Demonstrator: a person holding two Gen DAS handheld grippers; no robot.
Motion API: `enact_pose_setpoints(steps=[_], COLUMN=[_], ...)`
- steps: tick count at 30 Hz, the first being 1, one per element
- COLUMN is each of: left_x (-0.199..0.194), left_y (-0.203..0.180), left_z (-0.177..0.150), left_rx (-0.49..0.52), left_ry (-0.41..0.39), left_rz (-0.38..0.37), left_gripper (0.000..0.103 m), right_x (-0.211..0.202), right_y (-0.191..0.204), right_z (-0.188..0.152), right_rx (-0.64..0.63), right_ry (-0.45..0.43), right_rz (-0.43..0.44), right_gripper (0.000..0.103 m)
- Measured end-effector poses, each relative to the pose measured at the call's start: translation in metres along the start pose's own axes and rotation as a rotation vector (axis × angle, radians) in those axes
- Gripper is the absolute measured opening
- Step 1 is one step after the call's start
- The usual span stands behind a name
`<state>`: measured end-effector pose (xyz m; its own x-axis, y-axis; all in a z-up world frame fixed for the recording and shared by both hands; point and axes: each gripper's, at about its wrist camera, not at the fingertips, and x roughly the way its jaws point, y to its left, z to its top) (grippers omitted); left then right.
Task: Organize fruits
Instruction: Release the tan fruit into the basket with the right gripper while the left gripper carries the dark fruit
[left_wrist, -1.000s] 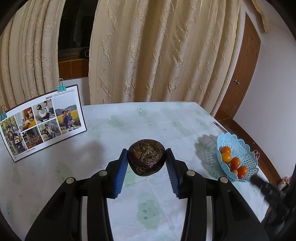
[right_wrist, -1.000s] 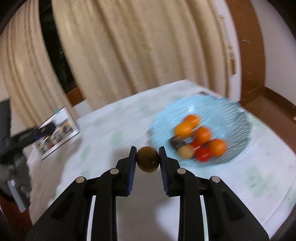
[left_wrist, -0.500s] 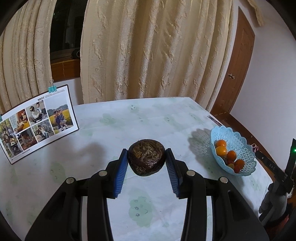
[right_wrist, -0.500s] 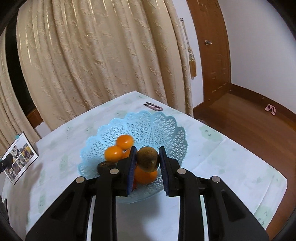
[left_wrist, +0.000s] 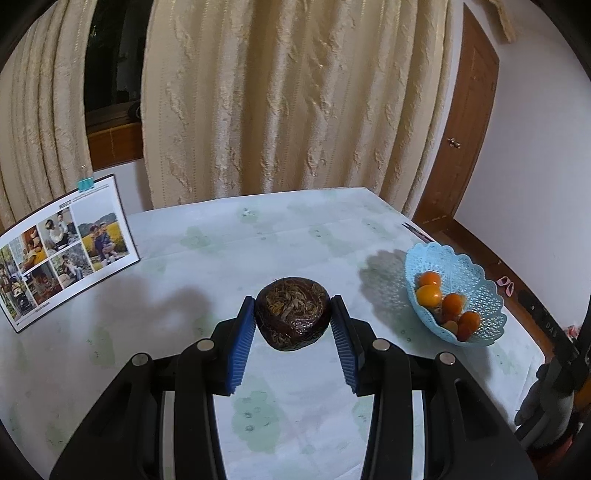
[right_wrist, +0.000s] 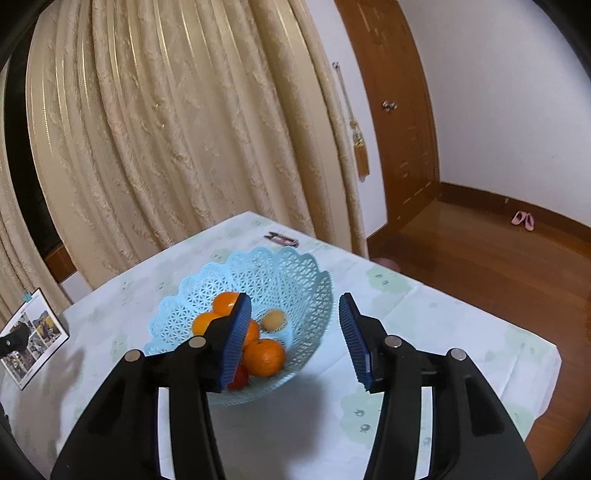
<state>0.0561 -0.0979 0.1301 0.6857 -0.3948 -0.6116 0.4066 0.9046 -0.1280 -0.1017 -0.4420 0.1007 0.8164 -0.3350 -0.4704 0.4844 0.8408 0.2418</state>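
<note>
Blue basket (right_wrist: 295, 280): oranges (right_wrist: 264, 356), brown fruit (right_wrist: 273, 319) | right claw (right_wrist: 293, 338) just parted, empty | left claw (left_wrist: 293, 325) clamps dark fruit (left_wrist: 291, 312)

The photo board (left_wrist: 70, 254) standing on the surface (left_wrist: 295, 236) has a small dark heading above its pictures (too tiny and blurry to read here). It may say "MEET". No other words can be read.
</note>
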Motion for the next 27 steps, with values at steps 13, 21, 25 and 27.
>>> enact_pose_setpoints(steps=[13,21,25,27], left_x=[0.016,0.031,0.040,0.045], left_y=[-0.063,-0.095,-0.112,-0.120], left_z=[0.006,0.009,0.009,0.009], left_rx=[0.082,0.130,0.151,0.161], left_ry=[-0.005,0.007,0.015,0.021], left_rz=[-0.004,-0.012,-0.020,-0.026], left_gripper=[0.042,0.042,0.042,0.042], right_x=[0.003,0.004,0.000,-0.001], right_y=[-0.035,-0.046,-0.045,-0.045], right_z=[-0.021,-0.026,-0.027,-0.027], right_rx=[0.106,0.150,0.143,0.145], right_ry=[-0.029,-0.025,-0.039,-0.045], right_rz=[-0.039,-0.019,-0.009,-0.004], right_gripper=[0.060,0.063,0.066,0.066])
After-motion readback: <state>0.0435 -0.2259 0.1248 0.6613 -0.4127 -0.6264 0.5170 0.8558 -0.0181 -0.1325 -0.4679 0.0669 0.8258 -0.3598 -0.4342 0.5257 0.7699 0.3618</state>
